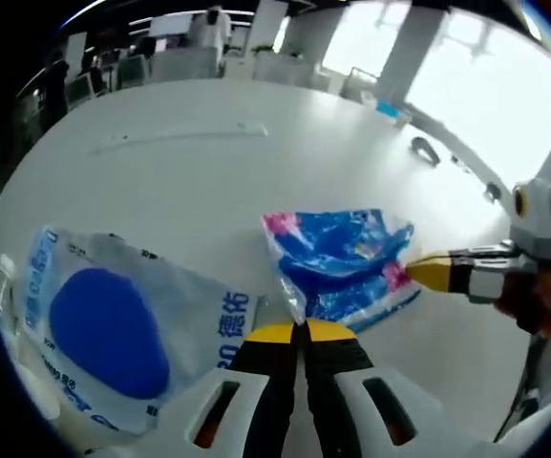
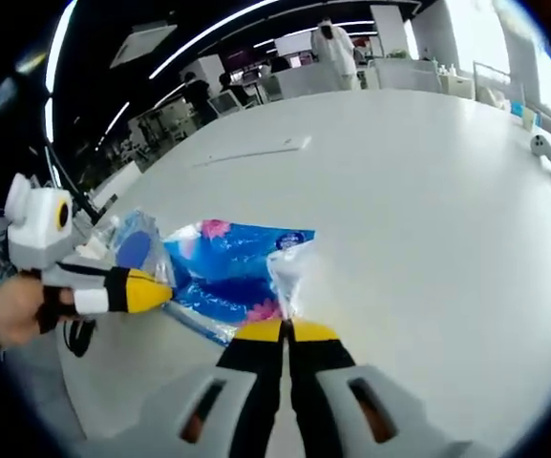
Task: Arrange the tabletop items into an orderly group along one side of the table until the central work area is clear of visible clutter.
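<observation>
In the left gripper view, a large pale plastic pack with a dark blue oval and blue lettering [image 1: 113, 320] lies flat at the left on the white table [image 1: 208, 172], its right edge reaching beside the left gripper [image 1: 299, 331]. That gripper's 2 yellow-tipped jaws are clenched together on a clear plastic corner of the blue tissue pack with pink flowers [image 1: 337, 258], which sits just right of centre, near the big pack. At the right of this view the right gripper [image 1: 416, 273] comes in sideways, held by a hand [image 1: 542, 301], its yellow tips pinched on the opposite edge of the same blue pack. Farther back on the table lie a thin flat white strip [image 1: 175, 136] and, toward the far right edge, a small grey object [image 1: 426, 150]. In the right gripper view, the left gripper [image 2: 160, 288] enters from the left, gripped by a hand [image 2: 12, 310], its tips closed at the blue tissue pack's [image 2: 232, 267] left edge, with the big pale pack [image 2: 134, 246] partly seen behind it. The right gripper [image 2: 286, 330] rises at bottom centre, jaws closed on the crinkled clear end of the blue pack. The pack lies near the table's [image 2: 418, 210] near-left side. The white strip [image 2: 256, 151] and grey object [image 2: 547, 153] lie well apart.
</observation>
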A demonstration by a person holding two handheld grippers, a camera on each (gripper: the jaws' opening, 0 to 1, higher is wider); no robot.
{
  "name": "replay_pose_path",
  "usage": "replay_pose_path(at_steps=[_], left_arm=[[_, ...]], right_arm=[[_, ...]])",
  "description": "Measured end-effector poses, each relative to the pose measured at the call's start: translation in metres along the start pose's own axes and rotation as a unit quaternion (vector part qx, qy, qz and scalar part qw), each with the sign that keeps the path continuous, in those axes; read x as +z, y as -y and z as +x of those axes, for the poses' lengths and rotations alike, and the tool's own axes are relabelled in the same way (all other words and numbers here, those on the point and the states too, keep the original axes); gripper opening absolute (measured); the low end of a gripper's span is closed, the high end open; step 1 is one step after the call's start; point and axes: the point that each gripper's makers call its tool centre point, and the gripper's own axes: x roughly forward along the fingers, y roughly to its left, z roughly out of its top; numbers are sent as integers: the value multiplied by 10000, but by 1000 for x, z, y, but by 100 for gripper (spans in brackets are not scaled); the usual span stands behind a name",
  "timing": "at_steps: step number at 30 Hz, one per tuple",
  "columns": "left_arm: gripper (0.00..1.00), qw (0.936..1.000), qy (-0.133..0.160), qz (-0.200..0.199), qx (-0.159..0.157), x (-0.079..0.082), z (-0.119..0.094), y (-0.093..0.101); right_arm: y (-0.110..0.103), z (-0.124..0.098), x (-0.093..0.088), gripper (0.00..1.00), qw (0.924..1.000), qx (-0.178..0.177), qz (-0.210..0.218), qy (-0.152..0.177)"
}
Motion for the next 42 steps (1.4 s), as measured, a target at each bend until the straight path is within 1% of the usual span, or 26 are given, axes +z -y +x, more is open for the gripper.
replay_pose_path(at_steps=[4, 10, 12, 14, 16, 18, 19, 21, 22, 23, 24, 25, 26, 27, 29, 30, 34, 37, 38, 40, 41, 42], left_arm=[[0, 10000, 2, -65, 29, 0, 0, 0], [0, 9999, 57, 122, 28, 0, -1, 1], [0, 9998, 86, 169, 34, 0, -1, 1], [0, 9998, 106, 187, 57, 0, -1, 1], [0, 9997, 139, 190, 55, 0, -1, 1], [0, 9998, 176, 115, 5, 0, -2, 0], [0, 9999, 160, -6, -19, 0, -2, 0], [0, 9999, 118, -118, -36, 1, -2, 0], [3, 9997, 109, -193, -34, 2, -3, 1], [11, 9995, 166, -271, -51, 4, -4, 2], [20, 9984, 492, -275, -15, 15, -5, 4], [29, 9979, 614, -198, 10, 20, -8, 5], [37, 9974, 694, -168, 11, 24, -11, 7], [41, 9974, 692, -192, -30, 24, -13, 10], [47, 9965, 813, -200, -21, 31, -18, 11], [49, 9958, 889, -226, -20, 34, -22, 12], [51, 9949, 992, -203, -6, 39, -33, 11], [57, 9938, 1105, -125, -58, 44, -42, 16], [61, 9938, 1107, -65, -112, 44, -43, 18], [71, 9948, 993, -24, -237, 39, -46, 25], [77, 9947, 1004, -8, -235, 39, -48, 26], [80, 9940, 1067, 9, -242, 40, -53, 27]], right_arm=[[0, 0, 0, 0, 10000, -16, -44, 12], [-1, 0, -1, 0, 9999, -34, -80, 69], [-1, 0, -1, 0, 9998, -34, -187, 82], [-1, 1, -1, 0, 9997, -35, -207, 96], [-1, 1, 0, 0, 9999, -13, -111, 95], [0, 1, 0, 0, 9999, 57, -59, 91], [0, 1, 0, 0, 9999, 104, -19, 90], [-1, 0, 1, 0, 9996, 262, 29, 94], [-2, -2, 2, 2, 9994, 311, -34, 135], [-2, -3, 7, 10, 9989, 341, -177, 272], [0, -5, 9, 21, 9990, 249, -188, 331], [2, -8, 12, 31, 9989, 112, -245, 382], [2, -9, 15, 39, 9987, 78, -244, 432], [0, -12, 17, 40, 9985, 96, -221, 491], [-3, -14, 19, 40, 9983, 125, -219, 519], [-4, -16, 19, 41, 9983, 134, -216, 527], [-10, -23, 21, 45, 9980, 132, -146, 595], [-15, -28, 22, 48, 9976, 163, -81, 671], [-18, -30, 22, 49, 9974, 174, -68, 700], [-23, -32, 21, 51, 9973, 214, -70, 704], [-28, -33, 18, 51, 9974, 264, -93, 663], [-30, -33, 16, 51, 9976, 293, -106, 625]])
